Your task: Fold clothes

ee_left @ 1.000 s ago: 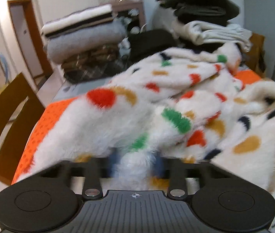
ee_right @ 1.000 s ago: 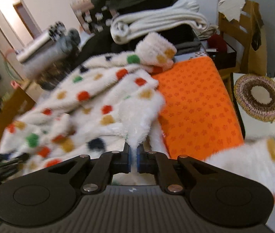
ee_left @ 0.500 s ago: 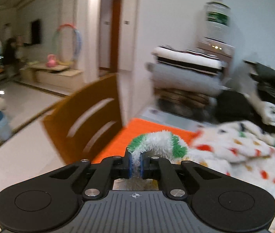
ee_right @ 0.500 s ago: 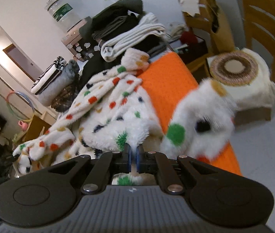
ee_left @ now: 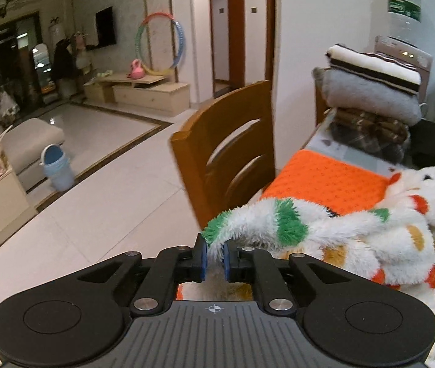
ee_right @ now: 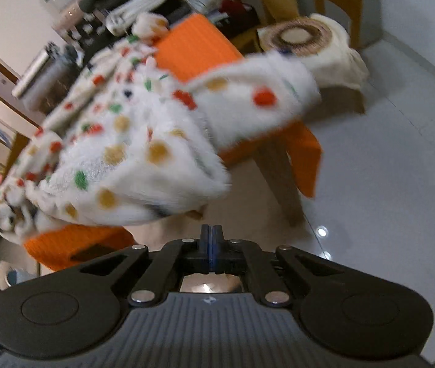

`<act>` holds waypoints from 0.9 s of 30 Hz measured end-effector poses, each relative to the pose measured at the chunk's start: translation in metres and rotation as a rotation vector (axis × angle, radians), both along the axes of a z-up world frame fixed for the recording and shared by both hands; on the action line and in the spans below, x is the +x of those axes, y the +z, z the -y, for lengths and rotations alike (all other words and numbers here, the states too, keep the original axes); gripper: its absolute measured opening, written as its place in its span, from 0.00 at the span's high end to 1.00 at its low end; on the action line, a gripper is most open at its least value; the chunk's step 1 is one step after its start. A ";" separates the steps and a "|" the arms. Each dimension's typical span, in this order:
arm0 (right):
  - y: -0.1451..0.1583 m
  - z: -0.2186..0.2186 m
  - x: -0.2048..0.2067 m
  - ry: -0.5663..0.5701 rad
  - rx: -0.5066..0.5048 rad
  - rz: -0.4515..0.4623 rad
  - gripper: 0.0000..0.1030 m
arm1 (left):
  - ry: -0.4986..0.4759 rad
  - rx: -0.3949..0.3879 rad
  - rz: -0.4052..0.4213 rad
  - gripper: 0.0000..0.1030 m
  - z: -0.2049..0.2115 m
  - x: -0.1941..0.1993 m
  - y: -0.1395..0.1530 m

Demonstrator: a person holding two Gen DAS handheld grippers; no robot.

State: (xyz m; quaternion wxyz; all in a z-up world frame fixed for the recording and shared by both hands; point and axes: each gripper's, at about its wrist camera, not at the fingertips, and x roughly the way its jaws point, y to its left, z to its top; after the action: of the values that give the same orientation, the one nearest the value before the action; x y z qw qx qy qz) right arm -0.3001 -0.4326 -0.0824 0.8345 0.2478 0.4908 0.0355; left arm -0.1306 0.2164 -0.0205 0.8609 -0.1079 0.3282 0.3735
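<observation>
The spotted fleece garment (ee_left: 401,230) lies across the orange-covered table (ee_left: 325,181), spilling over its near edge. The left gripper (ee_left: 215,259) has a green-tipped end between its opening jaws; the right gripper (ee_right: 212,245) is closed, empty, beyond the table's corner.

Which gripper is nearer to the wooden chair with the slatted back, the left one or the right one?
Left. The left gripper, with fleece between its jaws as they open, is just in front of the wooden chair. The right gripper, shut, is at the table's opposite side, over floor.
</observation>
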 end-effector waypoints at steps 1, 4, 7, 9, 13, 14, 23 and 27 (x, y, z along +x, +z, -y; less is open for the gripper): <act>-0.001 -0.002 -0.003 0.007 -0.004 -0.001 0.99 | 0.009 0.000 -0.007 0.84 -0.001 -0.006 0.000; 0.001 -0.007 -0.006 0.034 -0.020 0.009 0.96 | 0.015 -0.008 -0.004 0.75 -0.001 -0.022 0.004; 0.011 -0.014 0.010 0.082 -0.052 0.047 0.92 | -0.031 0.002 0.029 0.46 0.005 -0.031 0.015; 0.020 -0.020 0.033 0.108 -0.076 0.071 0.83 | -0.085 -0.003 0.060 0.33 0.009 -0.032 0.024; 0.033 -0.034 0.092 0.145 -0.109 0.115 0.67 | -0.215 -0.045 0.117 0.12 0.017 -0.022 0.041; 0.035 -0.038 0.108 0.152 -0.114 0.125 0.64 | -0.252 -0.056 0.129 0.11 0.020 -0.016 0.044; 0.054 -0.071 0.252 0.145 -0.145 0.222 0.44 | -0.558 0.006 0.147 0.07 0.057 0.069 0.037; 0.060 -0.081 0.307 0.145 -0.155 0.255 0.34 | -0.635 0.000 0.140 0.07 0.067 0.107 0.030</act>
State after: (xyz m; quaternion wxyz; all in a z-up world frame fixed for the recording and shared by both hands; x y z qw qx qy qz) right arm 0.0068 -0.3514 -0.0228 0.9020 0.1401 0.3986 0.0887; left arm -0.0238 0.1490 0.0095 0.9548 -0.0256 0.2856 0.0779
